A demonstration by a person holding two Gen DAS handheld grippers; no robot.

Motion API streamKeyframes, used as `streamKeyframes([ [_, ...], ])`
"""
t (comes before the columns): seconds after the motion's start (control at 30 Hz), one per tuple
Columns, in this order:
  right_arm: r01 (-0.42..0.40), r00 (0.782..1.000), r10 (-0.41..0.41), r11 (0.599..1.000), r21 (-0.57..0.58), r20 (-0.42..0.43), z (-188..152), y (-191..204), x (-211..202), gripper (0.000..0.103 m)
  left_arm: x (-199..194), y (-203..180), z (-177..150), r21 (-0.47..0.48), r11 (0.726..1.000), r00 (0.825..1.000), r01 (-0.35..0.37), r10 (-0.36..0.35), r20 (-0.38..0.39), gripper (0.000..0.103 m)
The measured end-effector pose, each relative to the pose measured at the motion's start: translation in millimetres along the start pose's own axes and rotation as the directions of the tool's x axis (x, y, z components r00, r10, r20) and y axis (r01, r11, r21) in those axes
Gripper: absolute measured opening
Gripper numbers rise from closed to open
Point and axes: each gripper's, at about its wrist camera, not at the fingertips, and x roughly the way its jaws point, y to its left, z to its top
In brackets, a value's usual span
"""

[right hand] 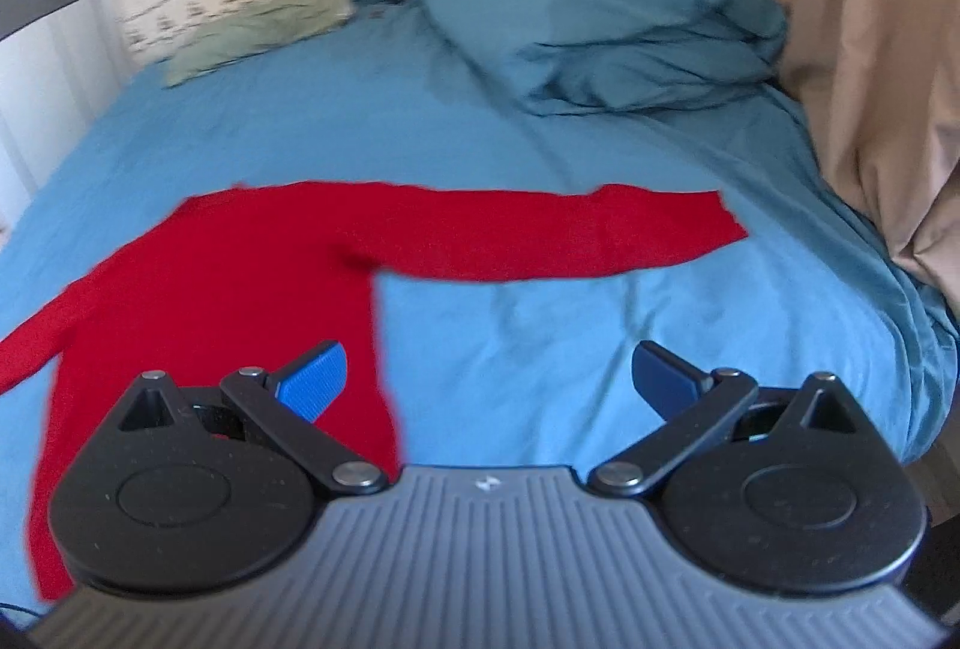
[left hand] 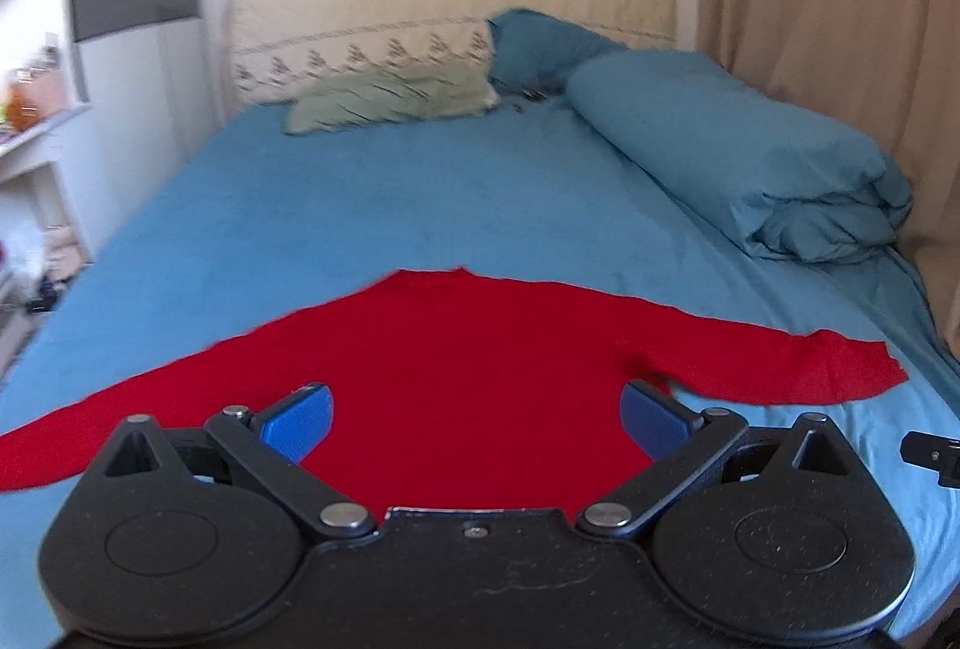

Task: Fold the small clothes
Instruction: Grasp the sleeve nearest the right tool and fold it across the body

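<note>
Red sweater (left hand: 456,367) flat on the bed (left hand: 372,205), sleeves spread; left gripper (left hand: 477,424) jaws released, body of sweater right between and ahead of them. Right gripper (right hand: 489,379) jaws released too, sweater edge at its left jaw, right sleeve (right hand: 570,235) ahead. Risk: pinching sheet with the knit, dragging it crooked. No containers in view.
</note>
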Motion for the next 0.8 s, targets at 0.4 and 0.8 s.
streamKeyframes([
  [0.4, 0.058, 0.997, -0.041, 0.958, 0.279, -0.067, 18.0, -88.3, 194.3, 0.103, 233.8, -74.0, 24.7, 0.058, 0.988, 0.979, 0.146, -0.136, -0.153, 0.103],
  [0.8, 0.132, 0.990, -0.138, 0.884, 0.449, -0.020, 30.0, -121.7, 268.5, 0.072, 349.1, -104.5, 10.9, 0.046, 0.994, 0.948, 0.100, -0.081, -0.308, 0.100],
])
